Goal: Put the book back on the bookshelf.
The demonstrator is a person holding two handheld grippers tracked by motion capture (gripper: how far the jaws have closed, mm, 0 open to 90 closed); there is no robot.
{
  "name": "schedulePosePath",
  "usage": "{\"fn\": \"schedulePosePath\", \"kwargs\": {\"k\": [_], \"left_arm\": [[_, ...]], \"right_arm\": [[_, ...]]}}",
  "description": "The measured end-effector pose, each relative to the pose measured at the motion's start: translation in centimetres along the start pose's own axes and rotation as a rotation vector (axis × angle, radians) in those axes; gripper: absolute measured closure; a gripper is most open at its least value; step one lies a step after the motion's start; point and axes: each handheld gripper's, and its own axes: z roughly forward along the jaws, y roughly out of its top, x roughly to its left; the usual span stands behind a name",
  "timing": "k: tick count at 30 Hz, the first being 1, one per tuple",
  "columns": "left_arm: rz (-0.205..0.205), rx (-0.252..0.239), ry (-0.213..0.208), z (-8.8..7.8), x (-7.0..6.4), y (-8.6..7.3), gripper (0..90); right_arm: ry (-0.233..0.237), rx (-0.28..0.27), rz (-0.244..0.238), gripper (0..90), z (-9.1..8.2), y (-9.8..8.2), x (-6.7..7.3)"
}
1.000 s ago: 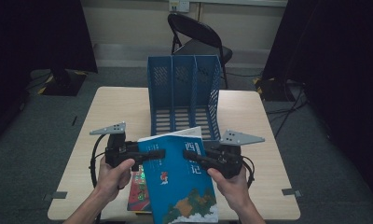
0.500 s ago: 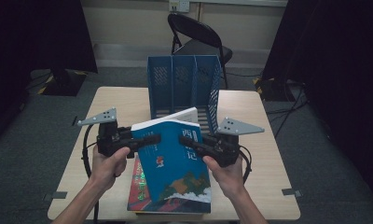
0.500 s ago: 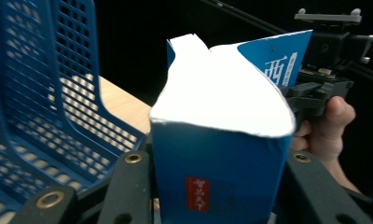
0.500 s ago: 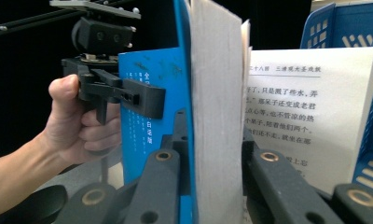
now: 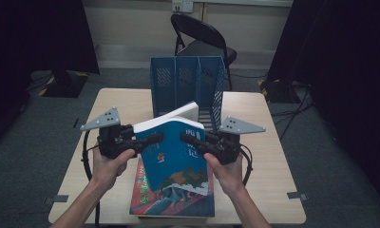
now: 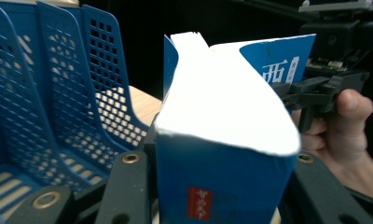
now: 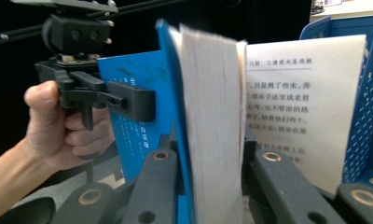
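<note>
Both grippers, left gripper (image 5: pixel 152 140) and right gripper (image 5: pixel 188 138), are clamping their jaws on the blue book (image 5: pixel 176 154), holding it mid-frame above the tabletop (image 5: pixel 254 190).

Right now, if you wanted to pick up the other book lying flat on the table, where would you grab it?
Probably by the flat book's bare left edge, coming in from the left side. It lies flat on the table, and the held blue book hangs over its middle and far end.
</note>
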Motion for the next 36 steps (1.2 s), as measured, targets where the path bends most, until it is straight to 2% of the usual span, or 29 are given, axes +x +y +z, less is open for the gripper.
{"fn": "schedulePosePath", "kwargs": {"k": [5,8,12,15,18,20,22,23,24,26,30,32,36], "left_arm": [[0.009,-0.01,-0.01,-0.4,-0.6,-0.4,57.8],[0.037,-0.015,0.004,-0.4,-1.1,-0.5,57.7],[0.057,-0.023,-0.028,0.1,-1.5,-0.9,56.9],[0.092,-0.017,-0.019,0.7,-2.2,-1.1,55.6],[0.102,-0.012,-0.019,1.1,-2.5,-1.3,53.7],[0.118,-0.014,0.0,1.1,-2.8,-1.5,52.7],[0.118,-0.016,0.004,1.1,-2.9,-1.6,54.0],[0.097,-0.007,-0.013,0.9,-2.7,-1.5,54.0],[0.092,-0.008,-0.026,0.9,-2.6,-1.5,55.5],[0.106,-0.014,-0.032,0.9,-2.6,-1.6,56.6],[0.1,-0.016,-0.042,0.7,-2.5,-1.8,57.4],[0.09,-0.018,-0.041,0.7,-2.5,-1.8,57.4],[0.085,-0.014,-0.036,0.6,-2.6,-1.9,57.6]], "right_arm": [[0.013,-0.002,-0.021,76.1,-0.4,-0.5,0.5],[0.019,0.008,-0.023,75.3,-0.7,-0.6,0.7],[0.026,0.039,-0.049,73.4,-1.3,-1.0,0.8],[0.033,0.046,-0.053,73.3,-1.8,-1.2,1.0],[0.033,0.046,-0.068,73.0,-2.0,-1.4,1.3],[0.033,0.046,-0.069,71.4,-2.2,-1.5,1.4],[0.026,0.049,-0.068,69.1,-2.2,-1.6,1.4],[0.008,0.059,-0.082,67.1,-2.2,-1.7,1.4],[-0.022,0.072,-0.101,65.0,-2.2,-2.1,1.4],[-0.024,0.072,-0.09,62.0,-2.3,-2.3,1.3],[-0.044,0.073,-0.087,54.6,-2.8,-2.4,0.8],[-0.085,0.072,-0.094,51.9,-3.2,-2.4,0.6],[-0.116,0.075,-0.074,47.2,-3.9,-2.7,-0.6]]}}
